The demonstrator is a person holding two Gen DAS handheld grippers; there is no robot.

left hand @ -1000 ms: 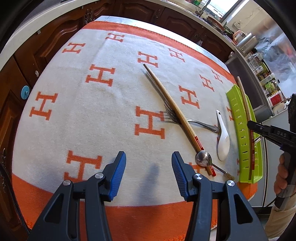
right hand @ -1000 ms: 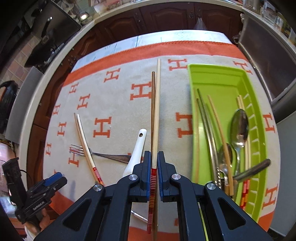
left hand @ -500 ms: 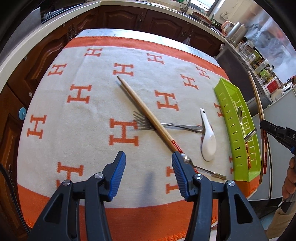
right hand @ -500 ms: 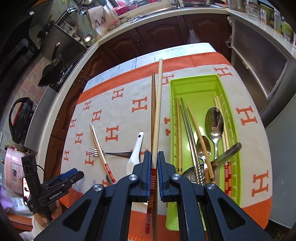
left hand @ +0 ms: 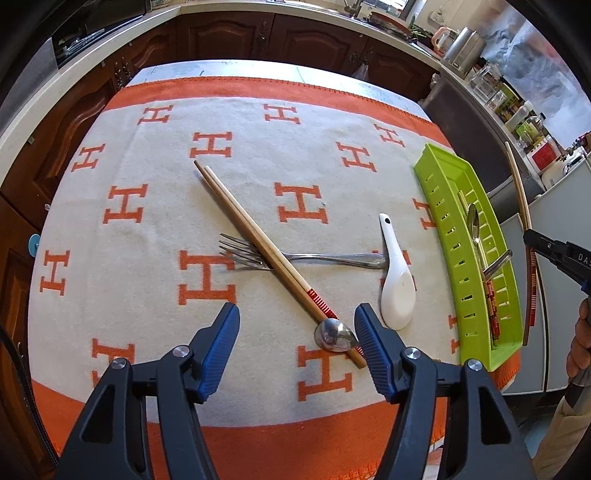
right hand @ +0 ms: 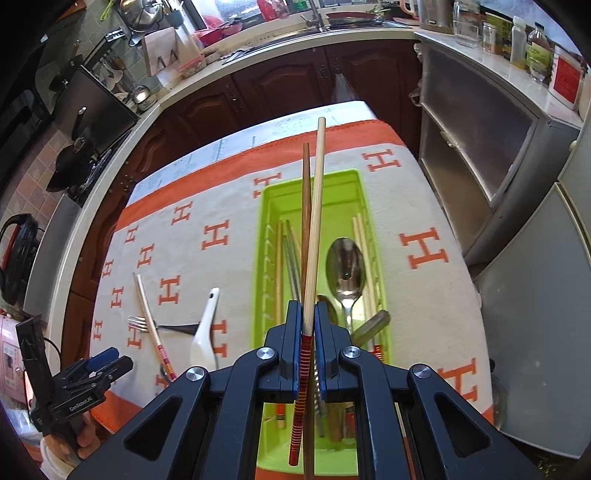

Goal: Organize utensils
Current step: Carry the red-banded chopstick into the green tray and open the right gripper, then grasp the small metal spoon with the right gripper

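My right gripper (right hand: 306,321) is shut on a pair of wooden chopsticks (right hand: 312,236) with red-striped ends, held above the green tray (right hand: 259,288). The tray holds a large metal spoon (right hand: 345,266), more chopsticks and other cutlery. My left gripper (left hand: 297,321) hangs over the cloth with its jaws opening and nothing pressed between the pads. A small metal spoon (left hand: 334,336) lies just inside its right finger. On the cloth also lie a second chopstick pair (left hand: 255,236) across a fork (left hand: 314,256), and a white ceramic spoon (left hand: 397,288).
The tray (left hand: 454,236) sits at the right edge of the orange-and-white cloth (left hand: 147,288). Dark cabinets and a crowded counter (right hand: 369,29) ring the table. A grey cabinet (right hand: 480,155) stands close to the right. A hand (left hand: 580,343) holds the right gripper.
The right gripper carried its chopsticks rightwards from over the cloth to over the tray. The left gripper's jaws widened and it shifted until the small spoon lay by its right finger.
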